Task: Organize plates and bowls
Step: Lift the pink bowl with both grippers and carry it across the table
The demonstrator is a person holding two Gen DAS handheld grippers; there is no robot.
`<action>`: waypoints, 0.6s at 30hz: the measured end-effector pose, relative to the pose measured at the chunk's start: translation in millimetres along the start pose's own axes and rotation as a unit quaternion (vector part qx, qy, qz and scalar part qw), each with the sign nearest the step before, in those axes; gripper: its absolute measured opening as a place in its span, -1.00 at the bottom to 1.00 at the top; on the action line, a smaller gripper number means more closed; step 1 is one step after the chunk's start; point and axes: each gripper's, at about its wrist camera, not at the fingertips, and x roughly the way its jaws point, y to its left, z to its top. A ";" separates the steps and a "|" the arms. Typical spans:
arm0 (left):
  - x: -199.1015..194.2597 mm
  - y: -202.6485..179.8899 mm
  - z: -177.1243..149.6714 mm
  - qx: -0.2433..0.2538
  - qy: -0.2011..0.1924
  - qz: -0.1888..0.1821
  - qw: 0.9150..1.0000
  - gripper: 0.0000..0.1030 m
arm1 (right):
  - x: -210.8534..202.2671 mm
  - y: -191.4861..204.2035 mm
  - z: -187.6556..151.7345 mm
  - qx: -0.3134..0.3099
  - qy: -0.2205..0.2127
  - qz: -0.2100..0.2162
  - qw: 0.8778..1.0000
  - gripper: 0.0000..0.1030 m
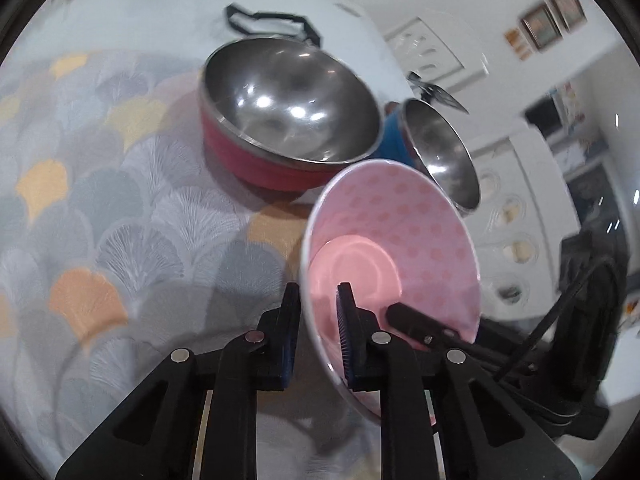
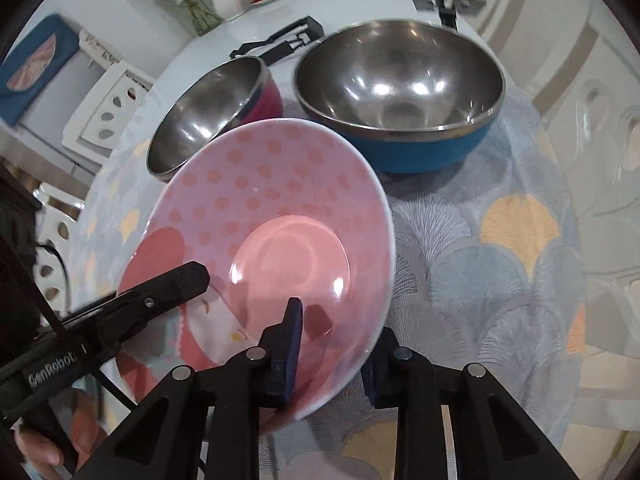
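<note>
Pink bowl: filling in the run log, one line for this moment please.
left gripper: shut on pink bowl rim | right gripper: shut on opposite rim | red bowl, blue bowl: on table

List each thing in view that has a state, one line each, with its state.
Pink polka-dot bowl: empty, tilted, rim clamped by both grippers on opposite sides.
Red-sided steel bowl: upright on the patterned tablecloth, empty.
Blue-sided steel bowl: upright, empty.
Left gripper: fingers shut on the pink bowl's rim.
Right gripper: fingers shut on the opposite rim.
</note>
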 end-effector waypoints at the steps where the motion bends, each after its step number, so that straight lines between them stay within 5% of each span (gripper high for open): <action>1: -3.2 -4.5 -2.6 0.017 -0.004 0.007 1.000 -0.74 | -1.7 3.3 -1.1 -0.008 -0.005 -0.007 1.000 -0.50; 18: -155.0 -15.4 -80.0 0.028 -0.067 -0.034 0.997 -0.74 | -126.4 92.7 -80.3 0.012 -0.072 -0.011 0.997 -0.50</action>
